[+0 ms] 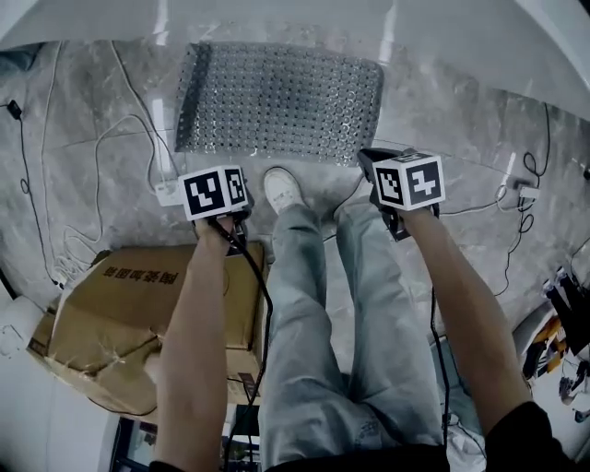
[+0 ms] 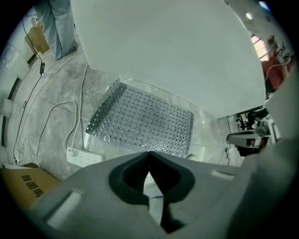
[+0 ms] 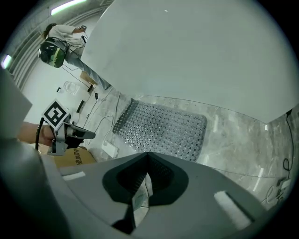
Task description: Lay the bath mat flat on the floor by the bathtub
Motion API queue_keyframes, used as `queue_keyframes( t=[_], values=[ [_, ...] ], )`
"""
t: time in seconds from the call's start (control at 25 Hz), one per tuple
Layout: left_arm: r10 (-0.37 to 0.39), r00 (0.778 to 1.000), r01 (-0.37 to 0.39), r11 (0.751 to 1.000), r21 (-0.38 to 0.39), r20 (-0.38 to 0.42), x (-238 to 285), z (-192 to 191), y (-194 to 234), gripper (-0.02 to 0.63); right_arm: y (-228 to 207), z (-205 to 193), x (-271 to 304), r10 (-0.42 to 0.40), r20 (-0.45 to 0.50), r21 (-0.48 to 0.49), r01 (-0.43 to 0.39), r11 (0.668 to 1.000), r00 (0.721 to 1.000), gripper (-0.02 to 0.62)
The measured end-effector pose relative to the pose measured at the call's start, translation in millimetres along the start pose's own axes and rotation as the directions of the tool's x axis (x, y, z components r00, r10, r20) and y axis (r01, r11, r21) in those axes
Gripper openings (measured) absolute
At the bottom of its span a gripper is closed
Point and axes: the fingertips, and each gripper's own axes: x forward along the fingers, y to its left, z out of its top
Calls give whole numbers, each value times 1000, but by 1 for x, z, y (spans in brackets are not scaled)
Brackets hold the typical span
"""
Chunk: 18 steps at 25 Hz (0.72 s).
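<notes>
Flat on the grey marble floor [image 1: 442,101], long edge along the white wall of the bathtub [image 1: 304,18]: a translucent grey bath mat [image 1: 277,101] dotted with round holes, fully spread, no fold visible. Far left corner slightly raised in the left gripper view, mat [image 2: 145,121] otherwise level against the tub [image 2: 163,56].

Left gripper [image 2: 149,153]: fingers closed tip to tip, nothing held, poised above the near edge of the mat and clear of it. From the head view, left gripper [image 1: 221,198] held over the floor just short of the mat's near left corner.

Right gripper [image 3: 147,154]: fingers likewise brought together at the tips, nothing gripped, mat [image 3: 163,128] ahead and apart from them. From above, right gripper [image 1: 373,161] near the mat's near right corner, above the floor.

Between the two grippers, a white shoe [image 1: 282,189] just beside the mat's near edge. To the left, a white power strip [image 1: 168,192] with trailing cables [image 1: 55,175], and nearer, a cardboard box [image 1: 120,304]. In the right gripper view, a second person [image 3: 60,44] standing well off beside the tub.
</notes>
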Motion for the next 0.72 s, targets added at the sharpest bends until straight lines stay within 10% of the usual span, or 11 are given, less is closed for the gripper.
queue_keyframes(
  t=[0.36,0.72],
  values=[
    [-14,1000,13,995,99,6,-79,-9,-25,3,51,15,-66,18,65,11,-19,1000,998,8],
    [-196,973,211,969,-128,120,-170,-9,-77,3,83,20,-148,20,164,125,-41,991,986,8]
  ],
)
